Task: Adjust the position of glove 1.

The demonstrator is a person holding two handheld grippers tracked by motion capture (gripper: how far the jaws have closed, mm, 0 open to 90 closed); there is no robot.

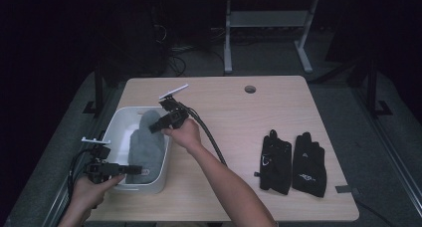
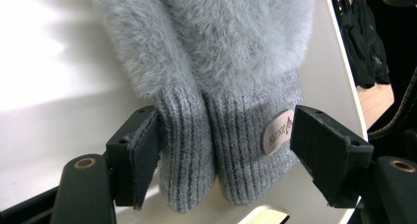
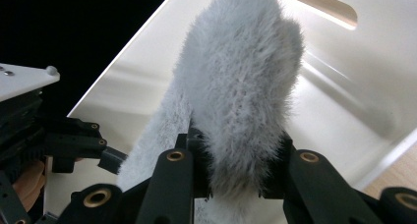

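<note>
A pair of grey fuzzy mittens (image 1: 146, 142) lies lengthwise in a white bin (image 1: 115, 118) at the table's left. My left gripper (image 1: 130, 170) reaches over the bin's near end. Its jaws straddle the ribbed cuffs (image 2: 231, 145), the left pad against the knit and the right pad standing off beside the oval label (image 2: 278, 133), so the gripper is open. My right gripper (image 1: 155, 126) comes in from the bin's far right side. In the right gripper view its jaws (image 3: 236, 170) are shut on the furry fingertip end of the mittens (image 3: 241, 101), which stands up between them.
A pair of black gloves (image 1: 292, 162) lies flat on the right part of the wooden table. A round cable hole (image 1: 250, 89) sits near the far edge. The bin has a handle slot (image 3: 319, 5) in its end wall. Cables trail from both grippers.
</note>
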